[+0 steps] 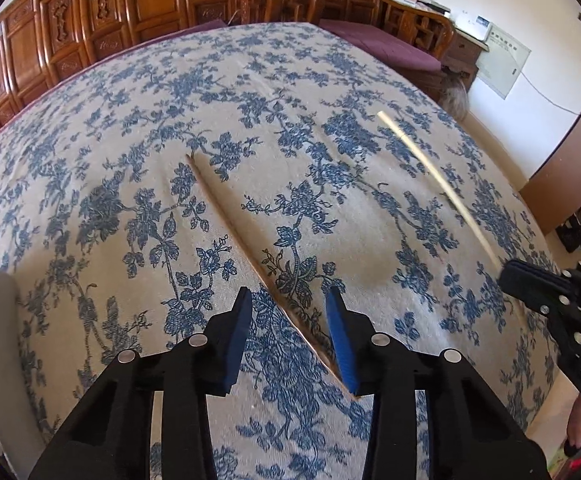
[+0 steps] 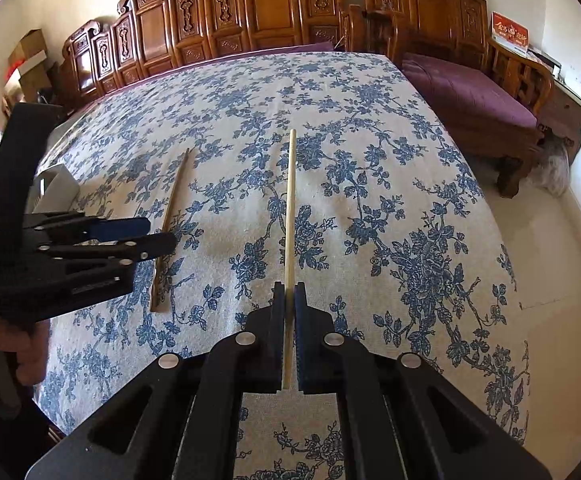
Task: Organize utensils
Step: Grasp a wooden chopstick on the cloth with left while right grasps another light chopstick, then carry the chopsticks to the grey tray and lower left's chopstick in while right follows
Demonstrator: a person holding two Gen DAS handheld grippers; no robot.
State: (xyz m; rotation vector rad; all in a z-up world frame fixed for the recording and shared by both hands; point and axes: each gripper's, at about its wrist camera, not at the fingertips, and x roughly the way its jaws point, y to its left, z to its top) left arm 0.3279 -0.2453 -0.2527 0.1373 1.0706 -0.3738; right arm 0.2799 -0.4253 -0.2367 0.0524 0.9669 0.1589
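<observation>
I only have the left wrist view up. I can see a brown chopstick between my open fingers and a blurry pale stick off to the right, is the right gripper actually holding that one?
Observer: Yes. In the right wrist view the right gripper is shut on the pale chopstick, which runs straight forward between its pads.
Operator: Is the brown one lying flat?
Observer: The brown chopstick lies on the floral tablecloth, and from the right side the left gripper reaches over its middle, fingers open.
Operator: Anything near the left gripper I can't make out?
Observer: A pale grey container sits at the table's left edge behind it; I cannot tell what it holds.
</observation>
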